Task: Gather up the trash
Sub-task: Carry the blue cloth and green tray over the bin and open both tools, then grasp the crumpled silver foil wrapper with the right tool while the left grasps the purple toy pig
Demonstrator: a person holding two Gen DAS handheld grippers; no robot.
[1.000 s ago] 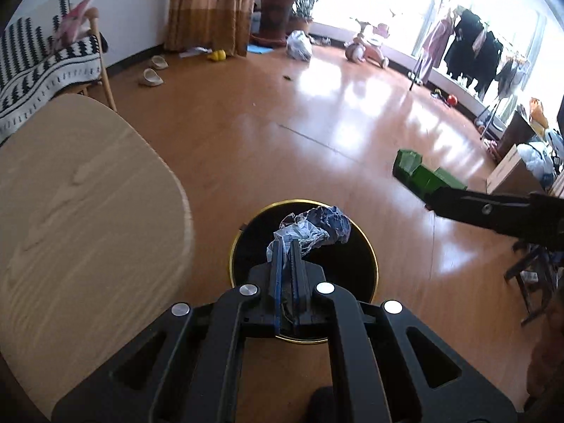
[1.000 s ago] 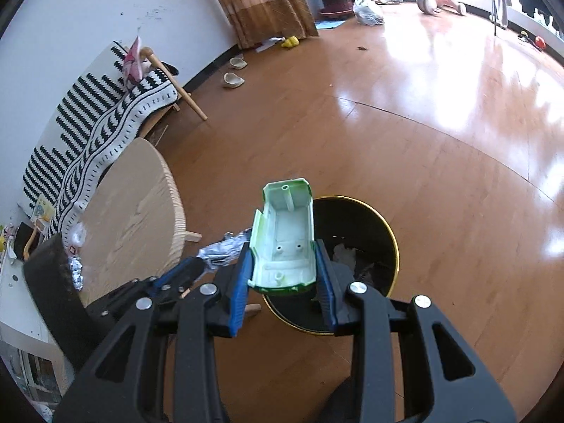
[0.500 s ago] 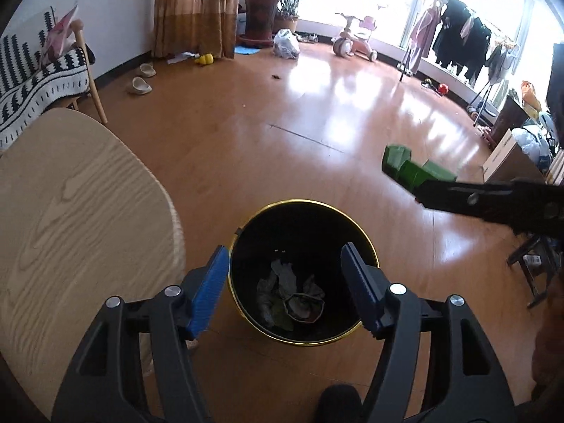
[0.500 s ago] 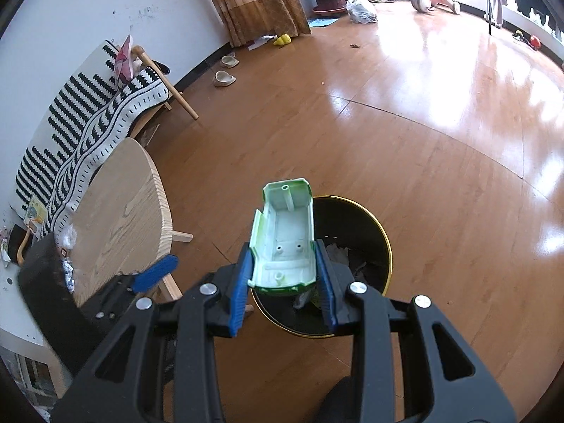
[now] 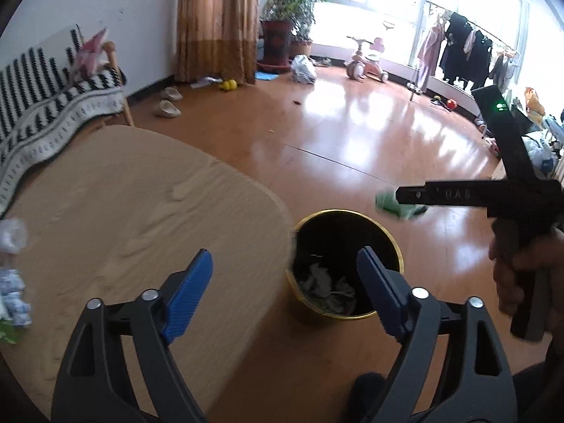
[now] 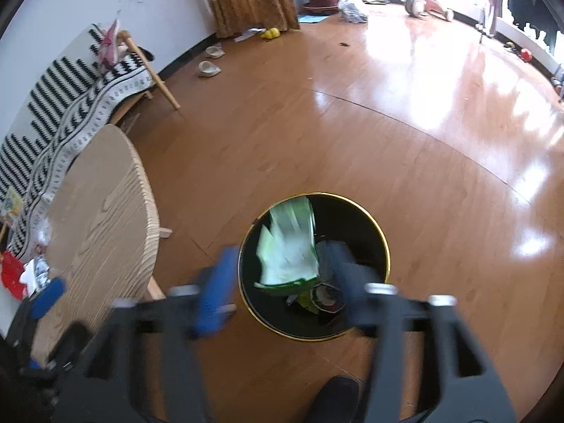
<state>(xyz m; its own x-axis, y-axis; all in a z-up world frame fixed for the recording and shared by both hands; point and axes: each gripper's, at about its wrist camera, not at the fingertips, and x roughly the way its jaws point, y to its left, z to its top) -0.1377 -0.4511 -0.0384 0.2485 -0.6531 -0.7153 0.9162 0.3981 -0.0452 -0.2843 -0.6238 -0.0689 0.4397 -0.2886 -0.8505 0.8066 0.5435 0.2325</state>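
We see right tongs (image 6: 282, 298) opening, green carton (image 6: 287, 246) dropping into bin (image 6: 384, 243); left tongs (image 5: 283, 292) opening, empty, nearer bench (image 5: 141, 211) scraps (image 5: 12, 292).

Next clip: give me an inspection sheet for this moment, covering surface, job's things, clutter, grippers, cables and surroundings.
Surface: round wooden table, beside the bin on a glossy wood floor.
Job's things: black gold-rimmed bin holding crumpled trash; green-and-white carton, blurred, over the bin's mouth, free of the fingers.
Clutter: wrappers at the table's edge; red item there too.
Grippers: left gripper jaws opening, nothing between them; right gripper jaws opening, blurred.
Cables: nothing seen.
Surroundings: striped bench, slippers, potted plant, tricycle, clothes rack.
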